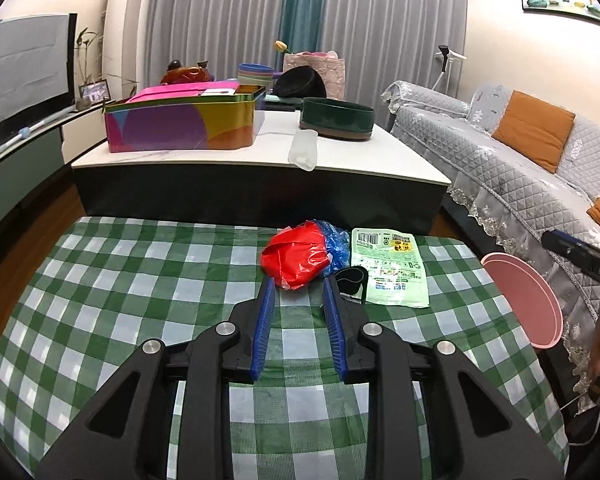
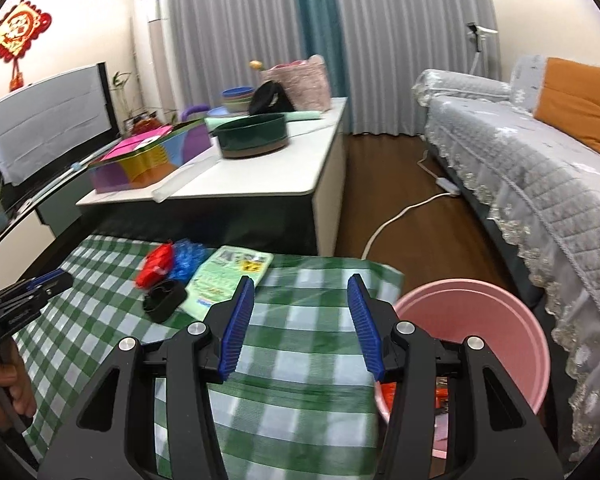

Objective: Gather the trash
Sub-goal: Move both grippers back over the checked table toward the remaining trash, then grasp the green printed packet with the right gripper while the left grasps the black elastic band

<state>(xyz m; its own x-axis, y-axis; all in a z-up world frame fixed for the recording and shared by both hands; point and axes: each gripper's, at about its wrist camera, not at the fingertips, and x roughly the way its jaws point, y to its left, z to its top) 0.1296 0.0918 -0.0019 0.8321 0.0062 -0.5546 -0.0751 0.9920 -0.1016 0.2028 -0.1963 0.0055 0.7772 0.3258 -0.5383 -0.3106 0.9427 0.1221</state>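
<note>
Here, crinkled red plastic bag [image 1: 294, 257], round pink bucket [image 2: 476, 320]

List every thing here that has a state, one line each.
Left hand-held gripper: open, nothing between its fingers, just short of the red bag.
Right hand-held gripper: open, empty.
Red bag: crumpled, on the checked cloth.
Blue bag: crumpled, against the red bag.
Green packet: flat.
Black case: open, partly on the packet.
Pink bucket: upright, some trash inside.
</note>
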